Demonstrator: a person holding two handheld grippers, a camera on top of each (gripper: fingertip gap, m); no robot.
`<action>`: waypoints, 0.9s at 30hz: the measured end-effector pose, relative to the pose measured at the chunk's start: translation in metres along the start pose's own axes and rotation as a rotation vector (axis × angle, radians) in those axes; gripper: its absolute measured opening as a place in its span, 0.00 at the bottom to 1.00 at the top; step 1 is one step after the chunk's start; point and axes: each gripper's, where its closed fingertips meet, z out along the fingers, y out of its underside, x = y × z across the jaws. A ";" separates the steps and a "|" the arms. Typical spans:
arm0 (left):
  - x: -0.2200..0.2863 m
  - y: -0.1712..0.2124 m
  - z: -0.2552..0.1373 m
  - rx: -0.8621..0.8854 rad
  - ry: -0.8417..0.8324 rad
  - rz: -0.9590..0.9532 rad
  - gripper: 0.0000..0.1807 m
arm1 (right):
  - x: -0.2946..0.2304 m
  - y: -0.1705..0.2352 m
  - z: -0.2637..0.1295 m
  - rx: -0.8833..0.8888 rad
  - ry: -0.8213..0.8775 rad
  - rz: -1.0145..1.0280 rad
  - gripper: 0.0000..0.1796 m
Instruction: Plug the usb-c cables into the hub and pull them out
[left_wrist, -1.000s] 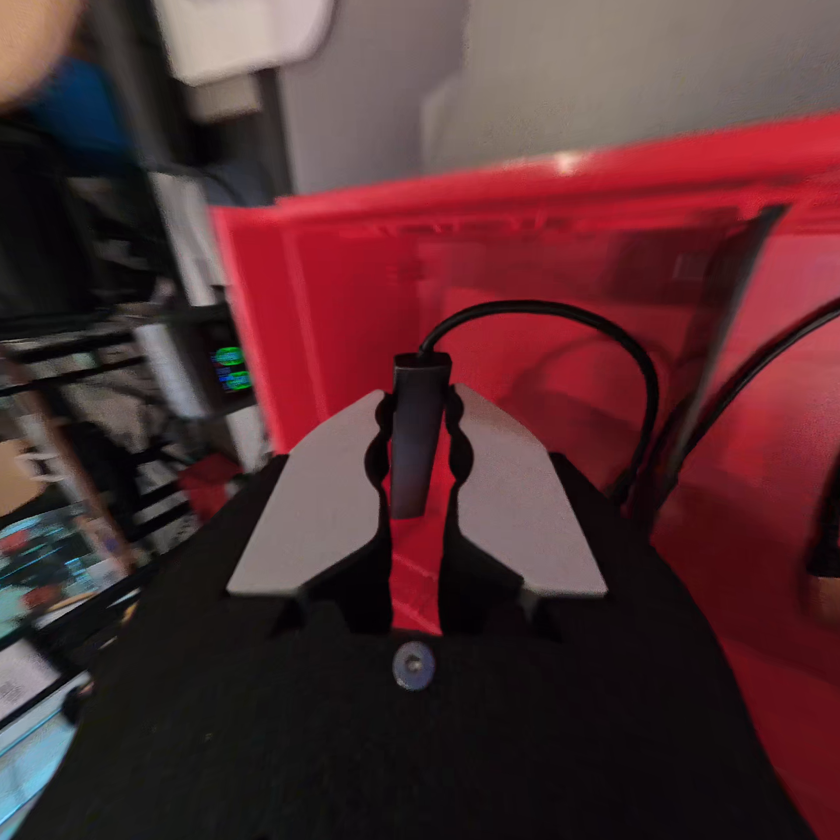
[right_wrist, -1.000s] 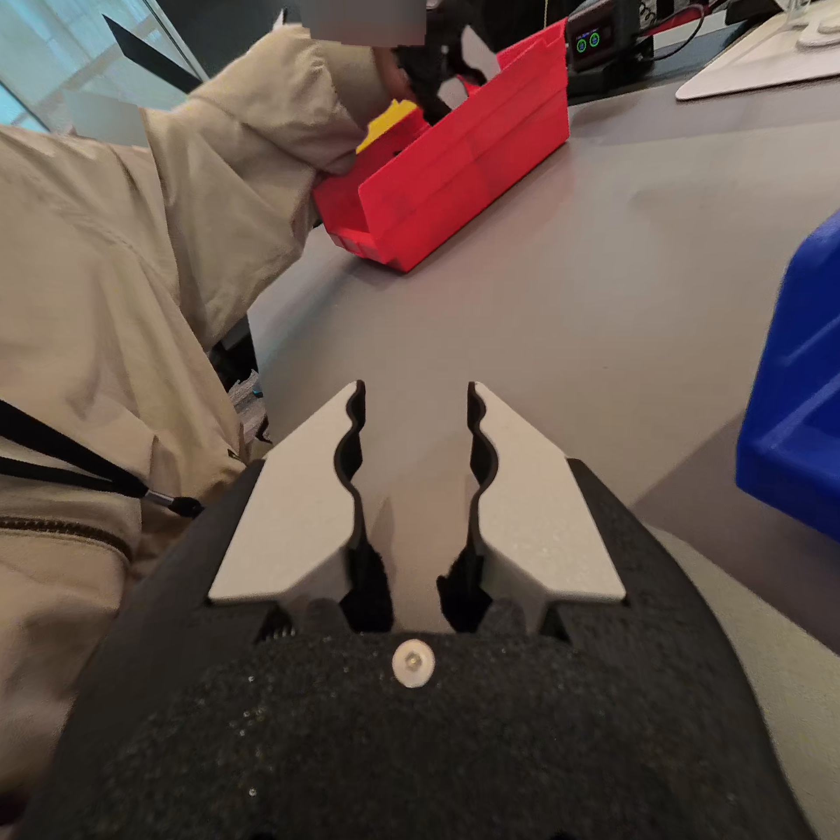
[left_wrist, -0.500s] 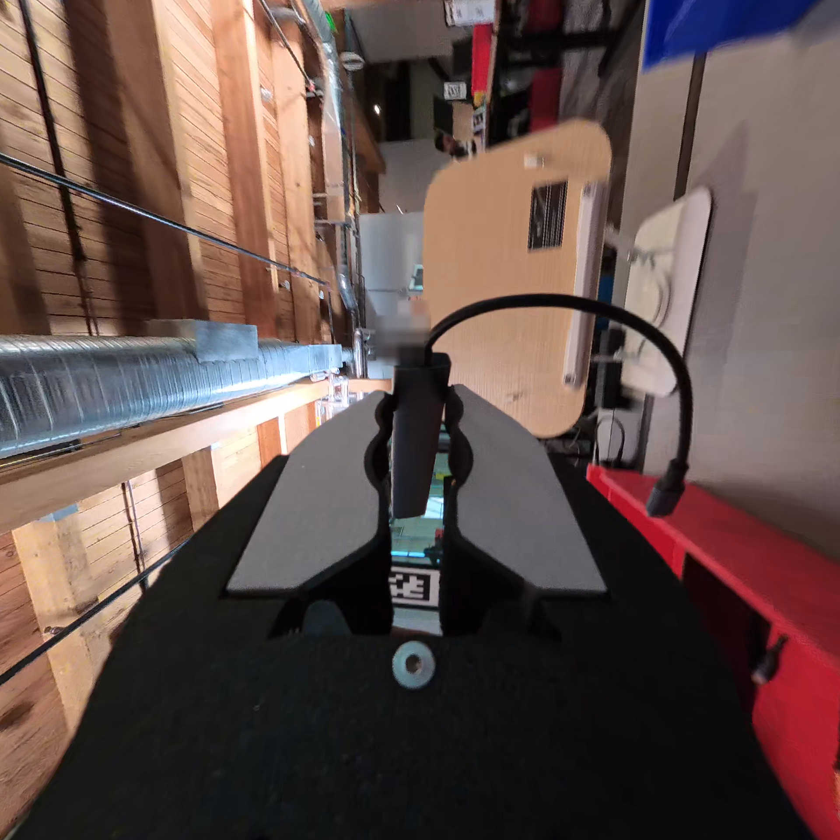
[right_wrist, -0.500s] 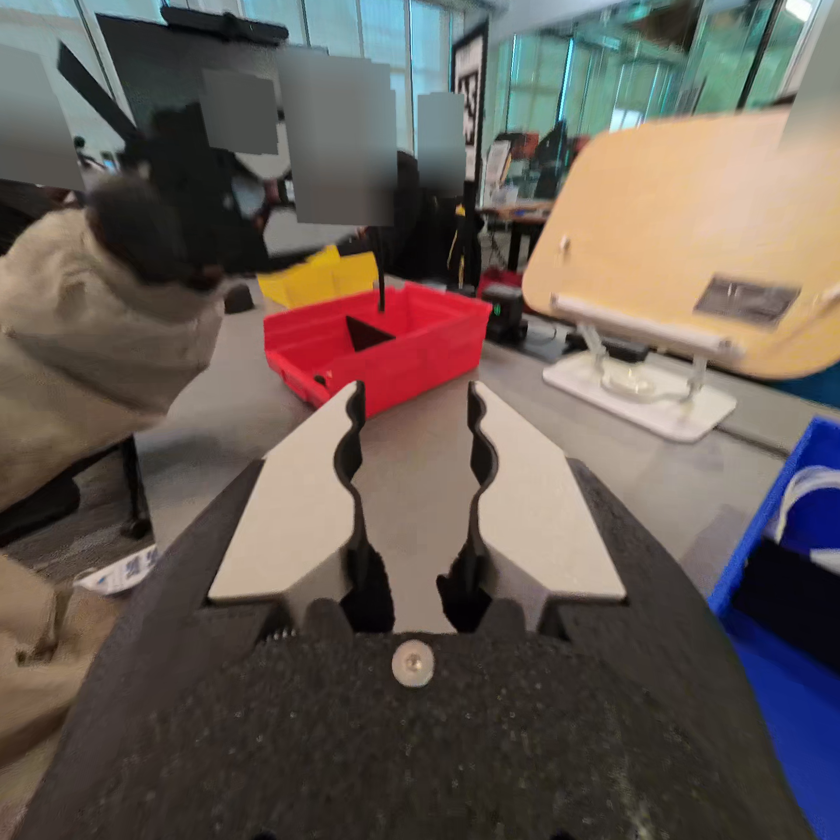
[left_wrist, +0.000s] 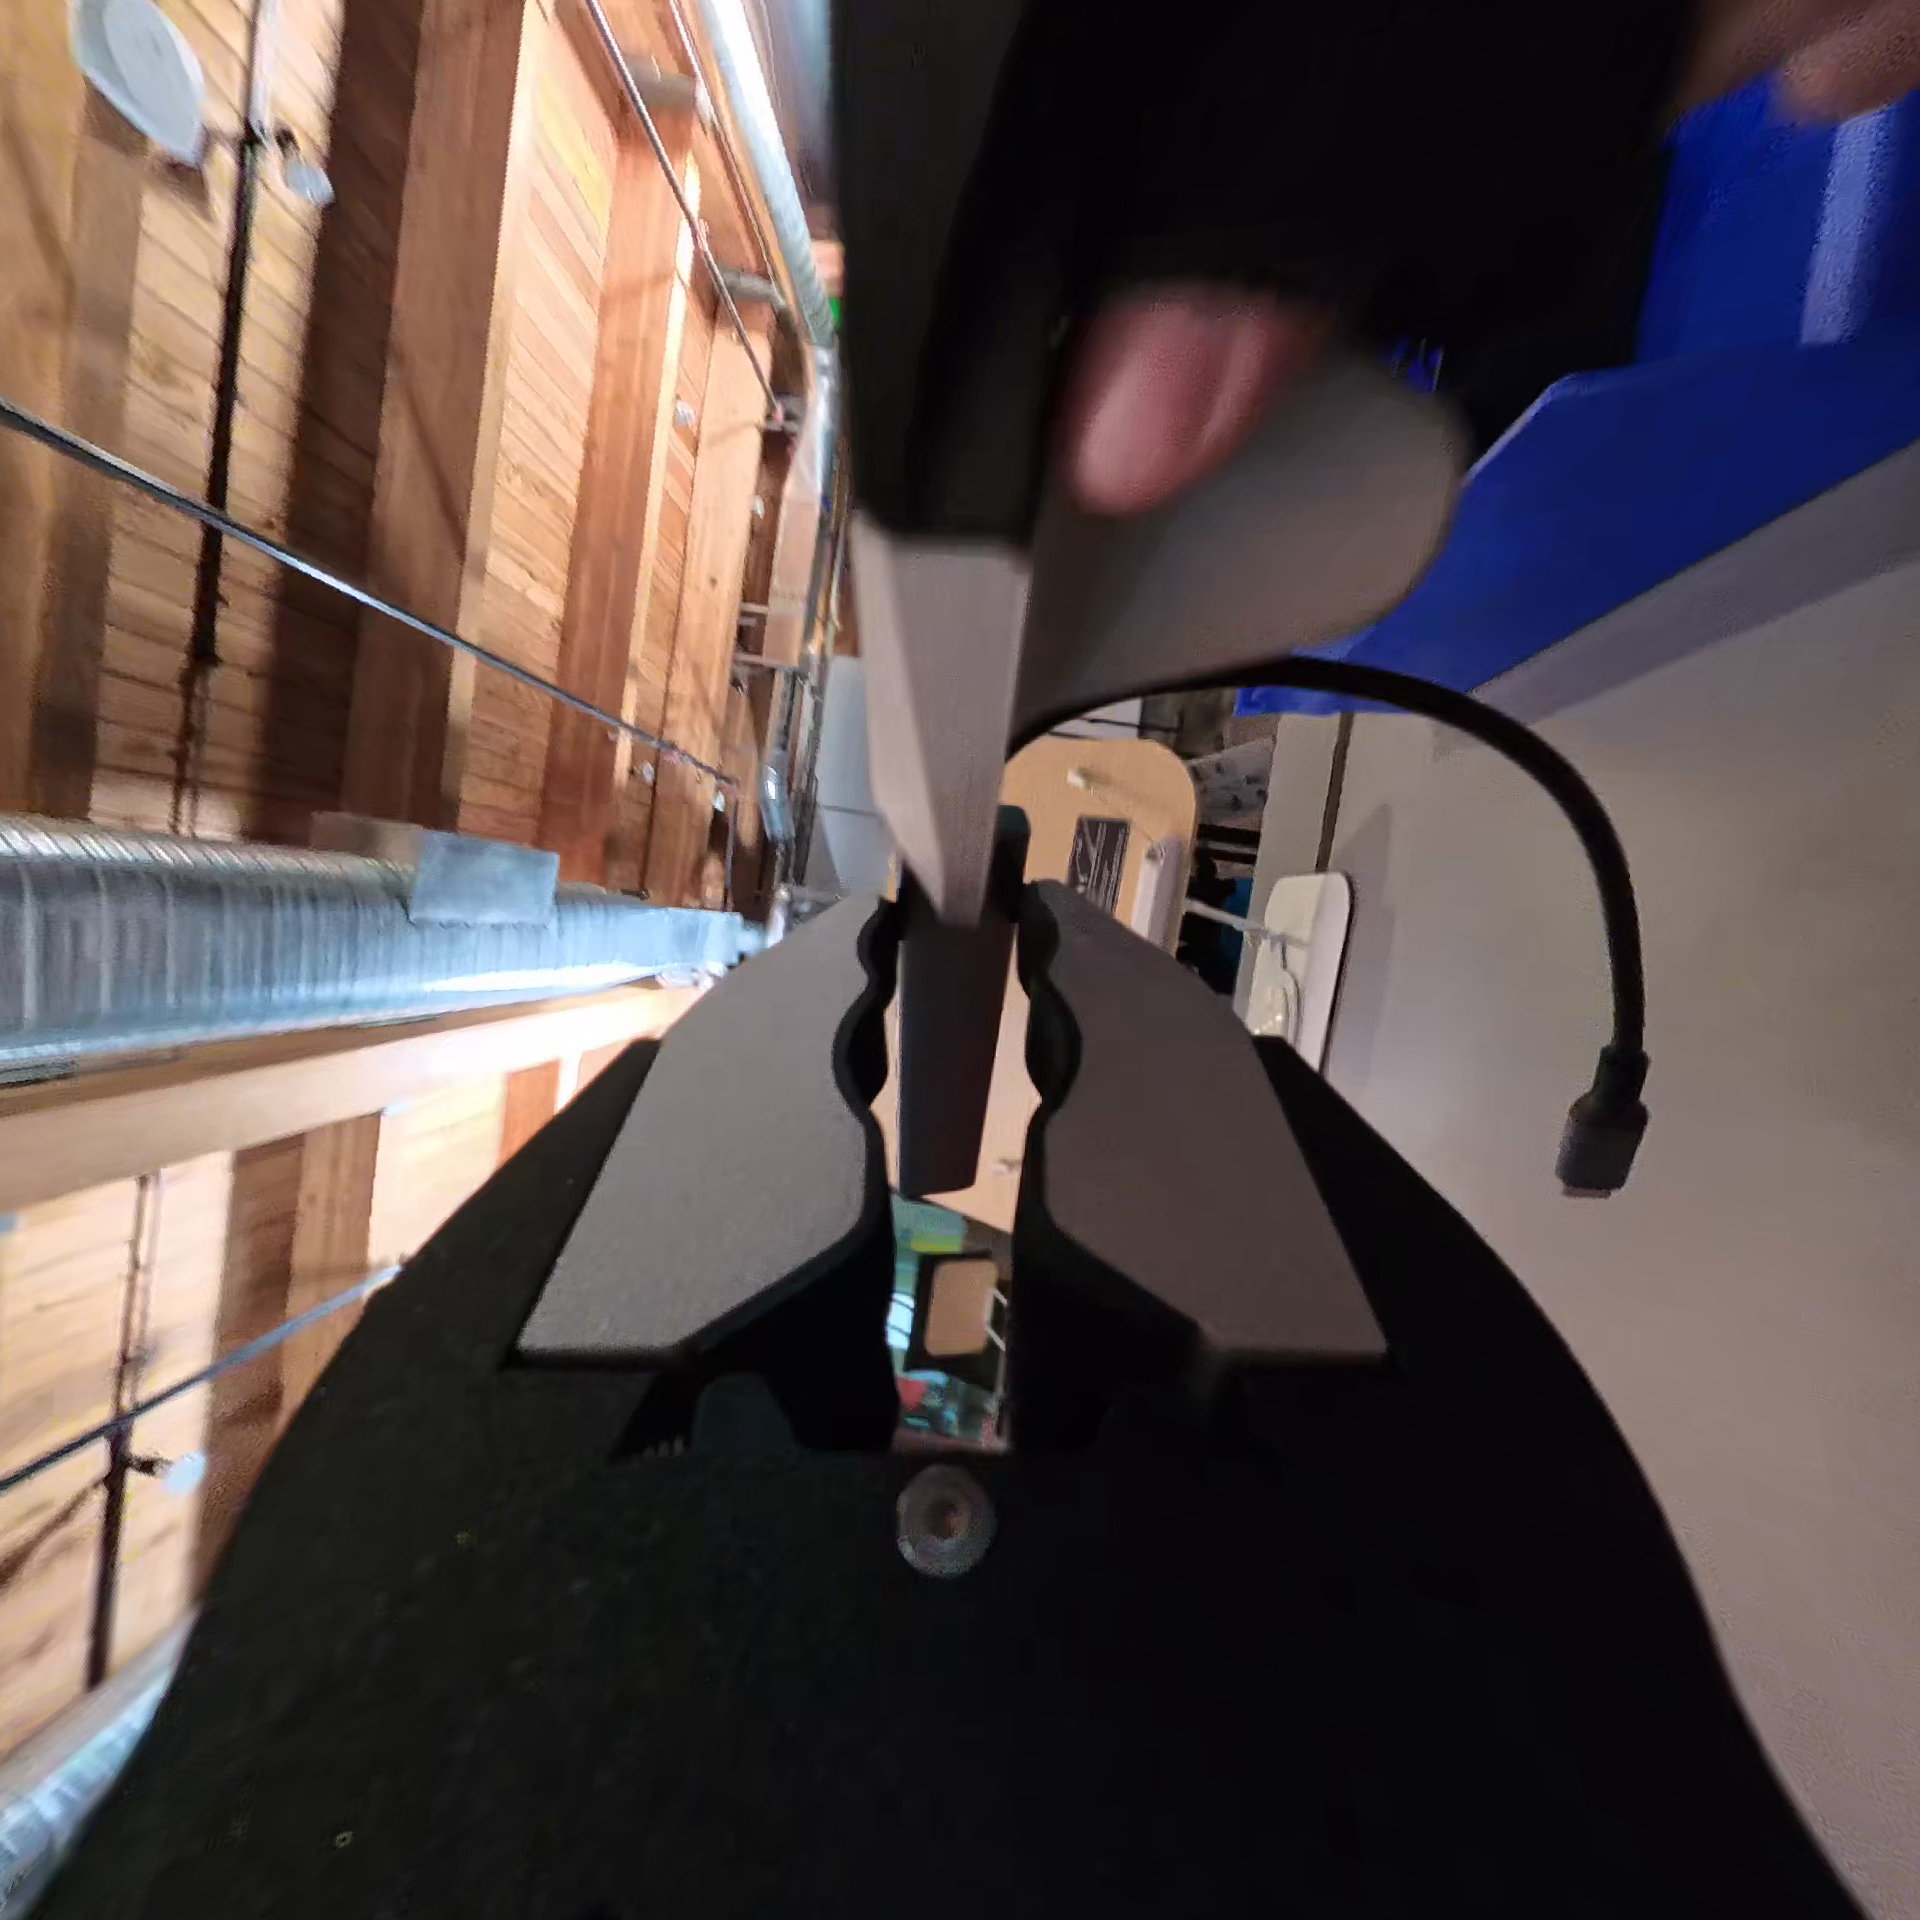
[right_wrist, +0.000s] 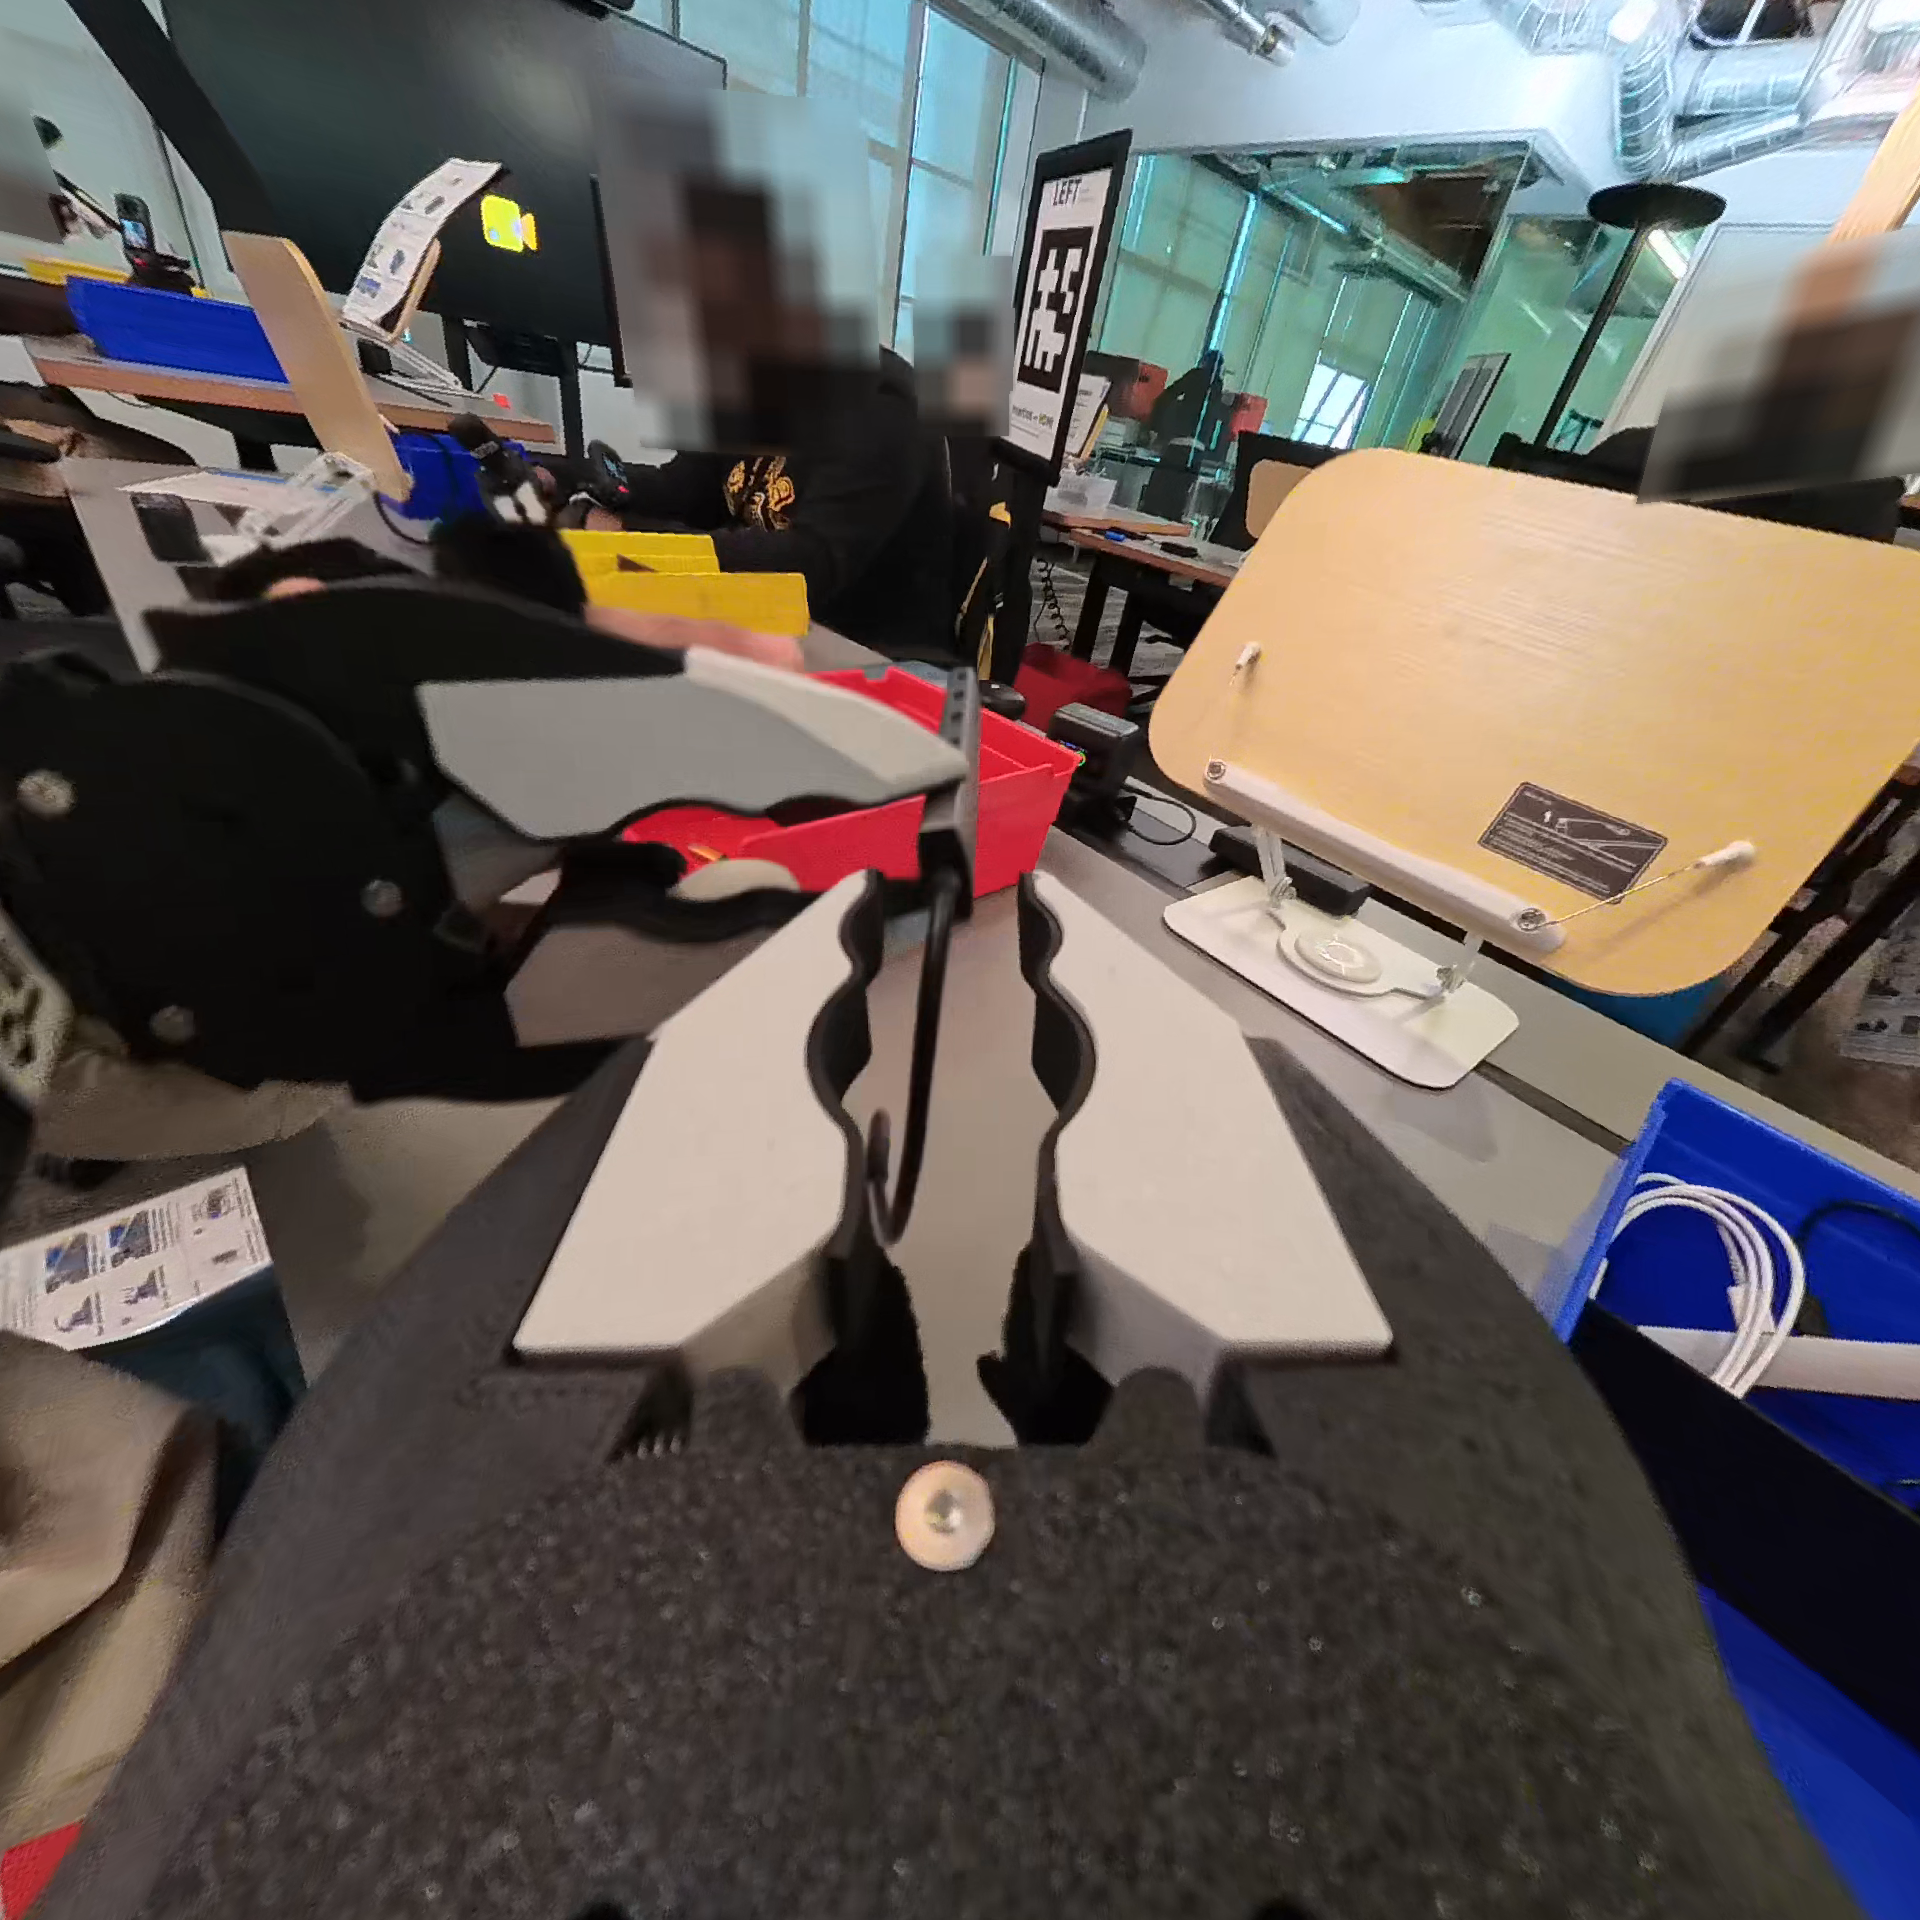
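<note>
Hub (left_wrist: 948, 1060) clamped in left gripper (left_wrist: 951, 935).
Right gripper (right_wrist: 945, 914) released; hub cable (right_wrist: 920, 1049) seemingly hangs between its fingers.

Wrist cameras facing each other, close, sharing hub (left_wrist: 951, 1049)

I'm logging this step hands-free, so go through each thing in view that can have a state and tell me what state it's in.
left gripper: shut on the hub.
hub: held off the table, nothing seen plugged in.
hub's own cable: curls away, plug hanging free.
right gripper: open, fingers either side of that cable, not gripping.
red bin: on the table, open-topped.
blue bin: holds a coiled white cable.
</note>
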 end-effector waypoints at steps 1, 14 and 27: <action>0.004 -0.008 -0.002 0.020 -0.004 0.022 0.12 | 0.000 0.002 0.001 -0.005 -0.002 -0.008 0.14; 0.049 0.033 -0.019 0.013 0.344 -0.846 0.16 | 0.015 0.074 -0.009 -0.001 -0.077 -0.165 0.05; 0.078 0.038 -0.040 0.282 0.740 -1.319 0.13 | -0.016 0.074 -0.025 0.107 -0.482 0.082 0.05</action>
